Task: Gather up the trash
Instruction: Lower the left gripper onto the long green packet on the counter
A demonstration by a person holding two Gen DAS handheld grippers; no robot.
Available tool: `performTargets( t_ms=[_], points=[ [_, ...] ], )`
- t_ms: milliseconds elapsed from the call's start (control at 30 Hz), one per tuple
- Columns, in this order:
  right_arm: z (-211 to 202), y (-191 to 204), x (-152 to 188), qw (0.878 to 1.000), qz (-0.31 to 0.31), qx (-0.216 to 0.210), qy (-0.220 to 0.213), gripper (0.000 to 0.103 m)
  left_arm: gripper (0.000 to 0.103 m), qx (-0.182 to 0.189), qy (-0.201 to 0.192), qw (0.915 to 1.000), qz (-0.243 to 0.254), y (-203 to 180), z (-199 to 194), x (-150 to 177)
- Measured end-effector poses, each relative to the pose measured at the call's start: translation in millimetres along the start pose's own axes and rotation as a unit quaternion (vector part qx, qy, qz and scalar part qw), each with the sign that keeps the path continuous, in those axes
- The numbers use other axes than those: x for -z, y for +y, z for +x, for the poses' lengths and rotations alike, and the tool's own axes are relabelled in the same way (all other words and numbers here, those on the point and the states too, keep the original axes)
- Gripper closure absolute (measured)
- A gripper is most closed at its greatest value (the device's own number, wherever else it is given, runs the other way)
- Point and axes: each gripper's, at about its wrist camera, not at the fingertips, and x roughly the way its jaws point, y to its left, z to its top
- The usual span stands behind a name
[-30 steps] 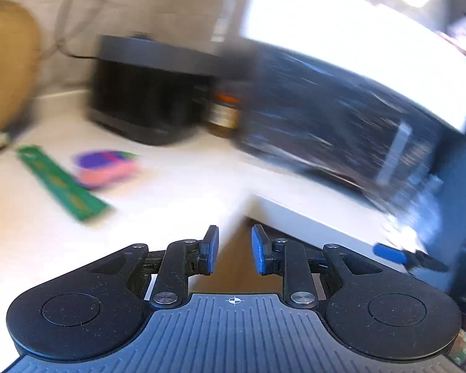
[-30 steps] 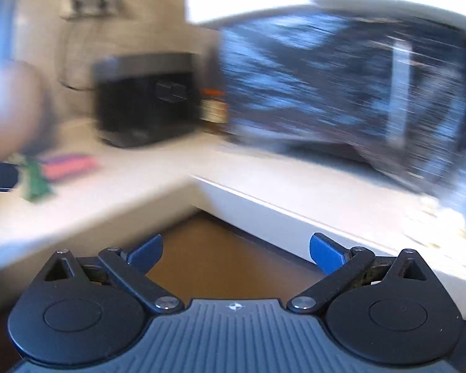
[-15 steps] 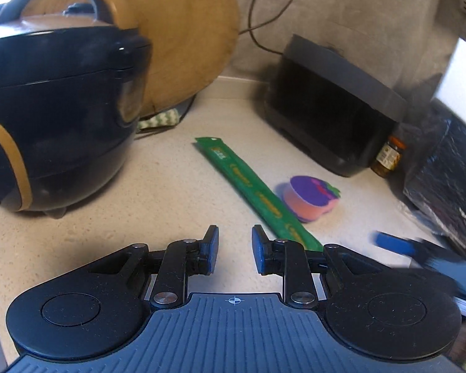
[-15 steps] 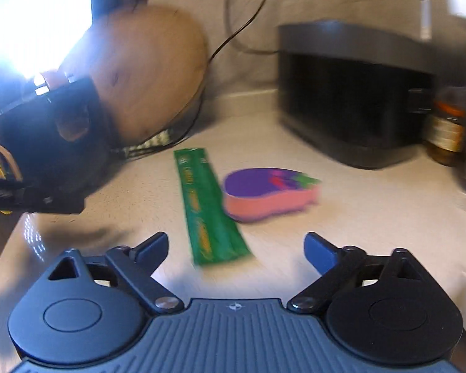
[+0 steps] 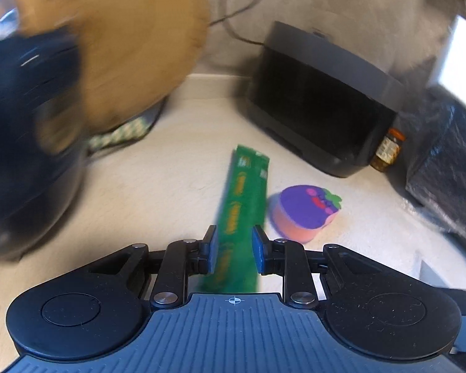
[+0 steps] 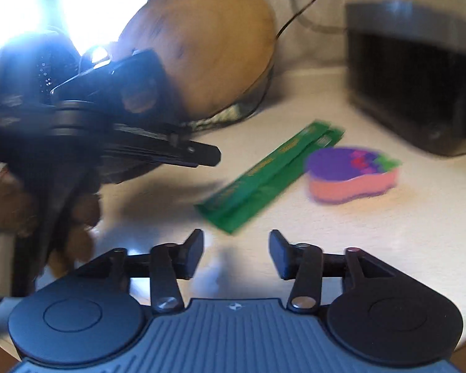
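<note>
Left wrist view: the left gripper (image 5: 233,253) stands narrowly parted above the table (image 5: 158,192), the green wrapper (image 5: 244,208) lying flat in line with the gap, not visibly pinched. A purple-and-pink cup (image 5: 304,213) sits just right of the wrapper.

Right wrist view: the right gripper (image 6: 236,253) is closing, nothing between its jaws; the wrapper (image 6: 270,177) lies ahead, the cup (image 6: 352,175) beside its far end. The left gripper (image 6: 212,155) reaches in from the left.

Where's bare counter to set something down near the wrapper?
Bare counter lies in front of the cup, right of the green wrapper. More lies between wrapper and cooker. It is crowded at the back: wooden board, black box, jar.
</note>
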Motion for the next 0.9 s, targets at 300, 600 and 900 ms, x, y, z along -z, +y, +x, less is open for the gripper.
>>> performTargets(
  t_ms=[300,600,900],
  points=[
    [-48,-55,24,0.995,0.037,0.090,-0.035,0.034,0.076,0.015,-0.038,0.9884,0.146,-72,67,-37],
    [-72,-94,51,0.984,0.068,0.151,-0.062,0.021,0.077,0.137,0.065,0.9884,-0.004,-63,122,-37],
    [-46,-88,43,0.987,0.098,0.106,-0.071,0.020,0.076,0.001,-0.005,0.9869,0.161,-81,64,-37]
  ],
)
